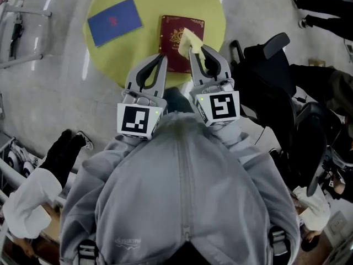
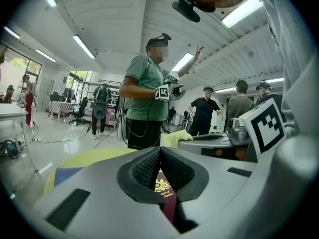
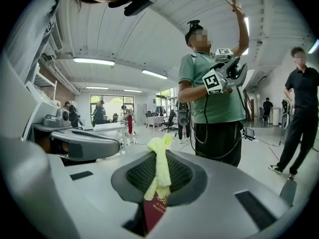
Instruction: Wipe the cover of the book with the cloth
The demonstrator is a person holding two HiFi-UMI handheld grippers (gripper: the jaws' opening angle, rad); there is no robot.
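Pinching the cloth point(image 1: 190, 40) over the book point(image 1: 175, 29), the right gripper point(image 1: 194, 51) could drag it unless the left gripper point(image 1: 162, 57) (closed, empty) pins its edge.
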